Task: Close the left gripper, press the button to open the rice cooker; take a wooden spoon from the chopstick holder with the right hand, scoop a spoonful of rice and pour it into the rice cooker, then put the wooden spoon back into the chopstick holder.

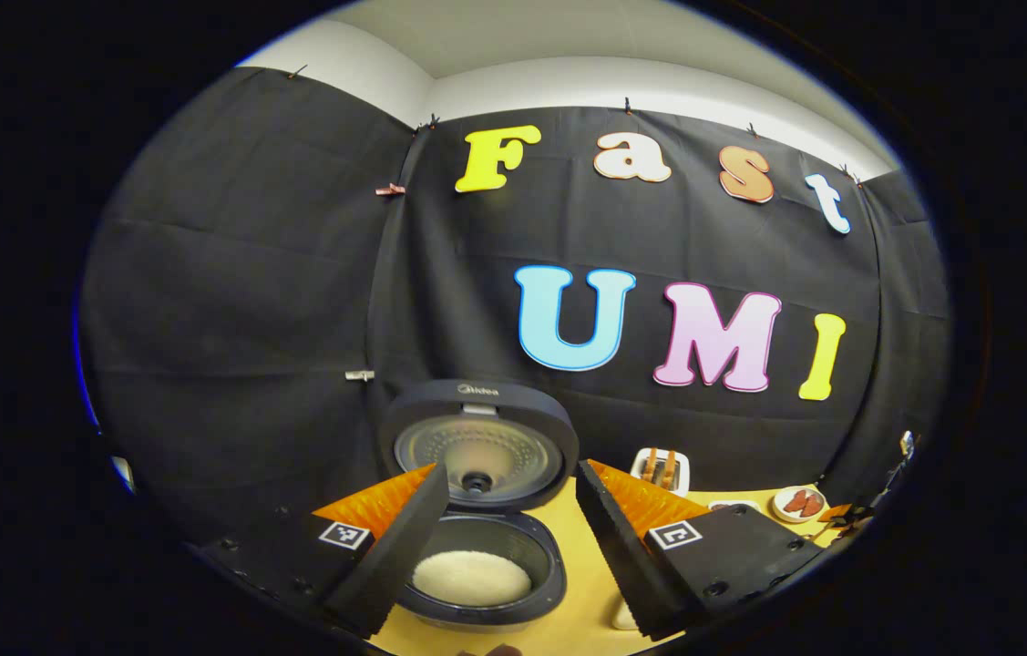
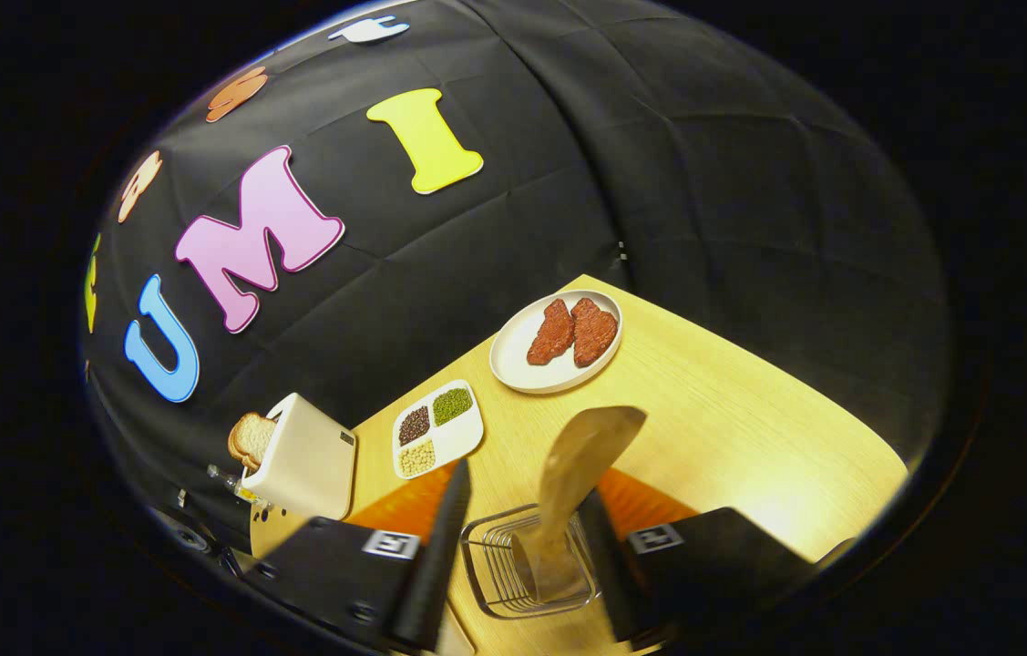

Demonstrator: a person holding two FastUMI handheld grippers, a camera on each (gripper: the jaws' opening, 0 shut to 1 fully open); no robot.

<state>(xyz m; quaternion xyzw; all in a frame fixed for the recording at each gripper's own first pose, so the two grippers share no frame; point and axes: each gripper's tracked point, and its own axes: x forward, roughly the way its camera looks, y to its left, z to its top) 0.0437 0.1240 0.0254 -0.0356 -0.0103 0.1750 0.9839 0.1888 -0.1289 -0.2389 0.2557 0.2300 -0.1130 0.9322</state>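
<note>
In the left gripper view the dark rice cooker (image 1: 477, 556) stands with its lid (image 1: 479, 448) raised upright, and white rice (image 1: 471, 578) lies in the pot. My left gripper (image 1: 513, 476) is open, its fingers spread either side of the cooker and touching nothing. In the right gripper view the wooden spoon (image 2: 579, 460) stands bowl-up and slightly blurred in the wire chopstick holder (image 2: 493, 576). My right gripper (image 2: 527, 492) is open around the spoon. The right finger is close beside it and the left finger stands apart.
On the yellow wooden table (image 2: 750, 428) are a white toaster (image 2: 305, 463) holding bread, a divided dish of beans (image 2: 437, 428) and a white plate with two red meat pieces (image 2: 559, 342). The toaster (image 1: 660, 468) and meat plate (image 1: 799, 503) sit right of the cooker.
</note>
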